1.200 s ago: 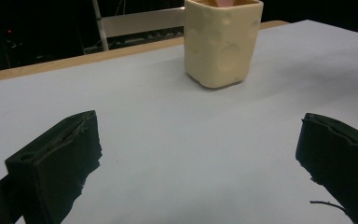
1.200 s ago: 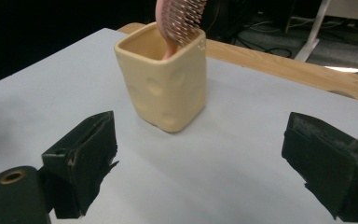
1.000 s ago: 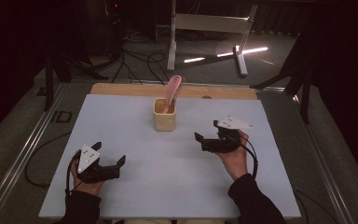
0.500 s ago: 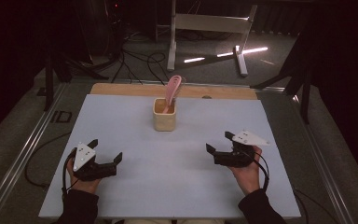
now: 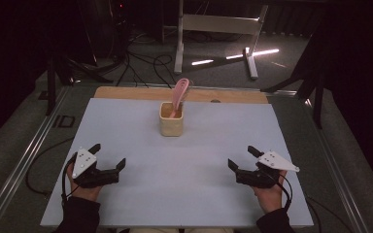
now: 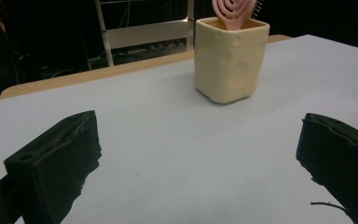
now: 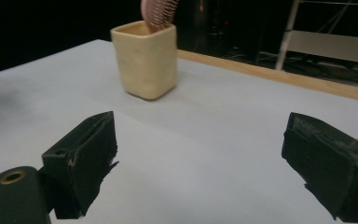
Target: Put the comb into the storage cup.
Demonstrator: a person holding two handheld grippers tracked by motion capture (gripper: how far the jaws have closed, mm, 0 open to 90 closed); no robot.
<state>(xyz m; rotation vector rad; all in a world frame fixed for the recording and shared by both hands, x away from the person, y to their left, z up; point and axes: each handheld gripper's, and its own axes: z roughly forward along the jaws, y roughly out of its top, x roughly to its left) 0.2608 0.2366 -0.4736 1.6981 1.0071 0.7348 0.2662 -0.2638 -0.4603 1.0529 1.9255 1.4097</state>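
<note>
A cream square cup [image 5: 171, 119] stands upright at the middle back of the white table mat [image 5: 126, 131], with a pink hairbrush [image 5: 178, 95] standing in it, head up. The cup [image 6: 230, 58] and brush [image 6: 234, 8] appear ahead in the left gripper view, and the cup [image 7: 145, 59] also shows in the right gripper view. My left gripper [image 5: 109, 156] rests near the front left, open and empty. My right gripper [image 5: 242, 158] rests near the front right, open and empty, well apart from the cup.
A wooden strip [image 5: 126, 93] borders the mat's far edge. Metal rails [image 5: 26, 155] run along the table's sides. Beyond the table are a white stand [image 5: 213, 29] and cables [image 5: 145, 63] on a dark floor.
Both hands have drawn back toward the table's front edge. The right gripper moved from beside the cup to the front right. The cup and brush stayed put.
</note>
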